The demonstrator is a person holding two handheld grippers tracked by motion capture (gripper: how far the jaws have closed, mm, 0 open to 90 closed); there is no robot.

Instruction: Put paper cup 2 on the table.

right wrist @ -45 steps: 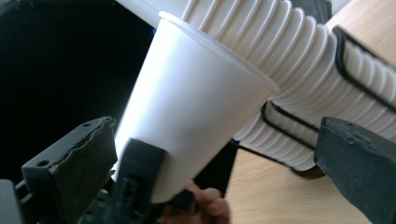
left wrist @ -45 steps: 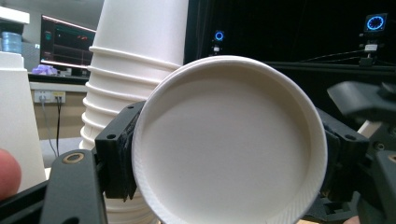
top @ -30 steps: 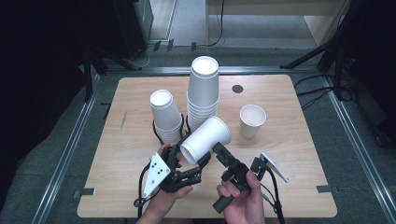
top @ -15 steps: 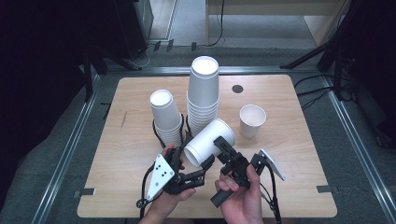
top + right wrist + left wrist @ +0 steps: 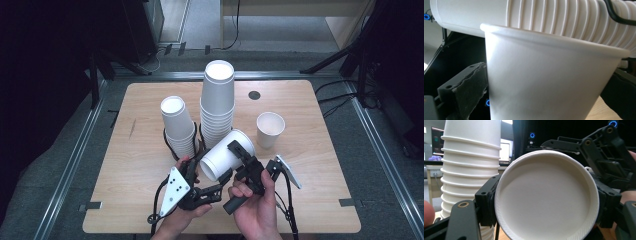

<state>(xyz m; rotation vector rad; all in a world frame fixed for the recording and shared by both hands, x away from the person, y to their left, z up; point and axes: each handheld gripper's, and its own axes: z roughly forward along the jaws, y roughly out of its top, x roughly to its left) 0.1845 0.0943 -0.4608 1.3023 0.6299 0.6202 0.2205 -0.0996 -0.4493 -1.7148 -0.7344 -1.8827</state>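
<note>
A white paper cup [image 5: 227, 155] lies tilted on its side above the table's front middle. My left gripper [image 5: 212, 172] is shut on its base end. In the left gripper view the cup's round bottom [image 5: 546, 200] sits between the two black jaws. My right gripper [image 5: 241, 159] straddles the cup nearer its rim. Its jaws have just been closing with the cup wall [image 5: 544, 82] between them. The left pad [image 5: 466, 87] stands right beside the wall, and no firm squeeze shows.
A tall stack of cups [image 5: 218, 100] and a shorter stack [image 5: 176, 125] stand just behind the held cup, with a black cable looped at their feet. A single upright cup [image 5: 270, 129] stands to the right. The wooden table [image 5: 145, 100] has a dark round hole [image 5: 254, 95].
My right gripper has edged up along the cup, and its jaws now straddle it. The left gripper has kept its hold and hardly moved.
</note>
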